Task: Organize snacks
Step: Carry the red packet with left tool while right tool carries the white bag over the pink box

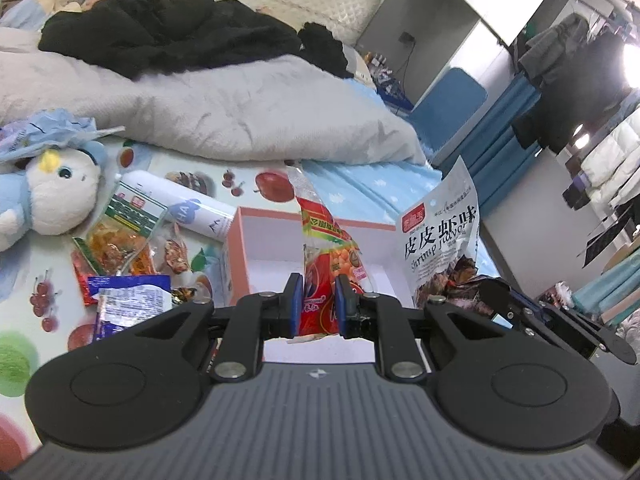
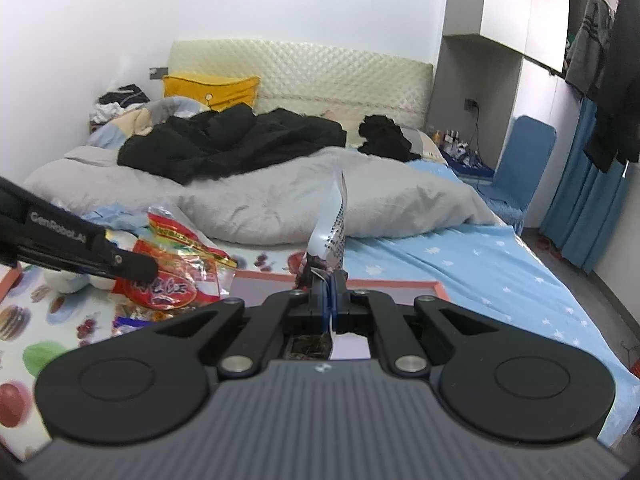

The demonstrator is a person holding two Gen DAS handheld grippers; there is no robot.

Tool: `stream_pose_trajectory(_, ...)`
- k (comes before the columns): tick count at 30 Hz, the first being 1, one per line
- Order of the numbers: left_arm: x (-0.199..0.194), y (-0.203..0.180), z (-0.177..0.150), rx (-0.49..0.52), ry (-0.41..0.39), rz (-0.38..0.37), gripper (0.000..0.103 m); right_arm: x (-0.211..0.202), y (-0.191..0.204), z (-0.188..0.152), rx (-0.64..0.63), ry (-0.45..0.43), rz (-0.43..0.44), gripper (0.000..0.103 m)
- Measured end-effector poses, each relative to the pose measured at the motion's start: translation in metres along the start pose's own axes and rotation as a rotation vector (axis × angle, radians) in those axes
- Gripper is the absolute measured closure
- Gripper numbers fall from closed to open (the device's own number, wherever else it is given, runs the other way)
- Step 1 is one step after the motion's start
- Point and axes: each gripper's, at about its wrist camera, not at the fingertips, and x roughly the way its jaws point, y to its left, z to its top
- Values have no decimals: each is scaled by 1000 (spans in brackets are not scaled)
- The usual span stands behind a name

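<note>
My left gripper is shut on a red and yellow peanut snack bag, held upright over an open pink box with a white inside. My right gripper is shut on the edge of a white shrimp-flavour snack bag; this bag shows in the left wrist view above the box's right side. The box rim lies just under my right gripper. The red bag and the left gripper's arm show at the left of the right wrist view.
Several loose snack packets lie left of the box on a fruit-print cloth, with a white spray can and a blue plush toy. A grey duvet and black clothes lie behind. The bed's edge runs along the right.
</note>
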Motion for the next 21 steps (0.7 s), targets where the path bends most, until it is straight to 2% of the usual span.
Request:
stream_pose_trajectory(14, 103, -38, -7, 89, 174, 33, 83, 60, -43, -49, 109, 208, 27, 98)
stream_pose_trajectory(21, 153, -41, -17, 73, 276, 57, 83, 91, -57, -75, 134, 322, 54, 97)
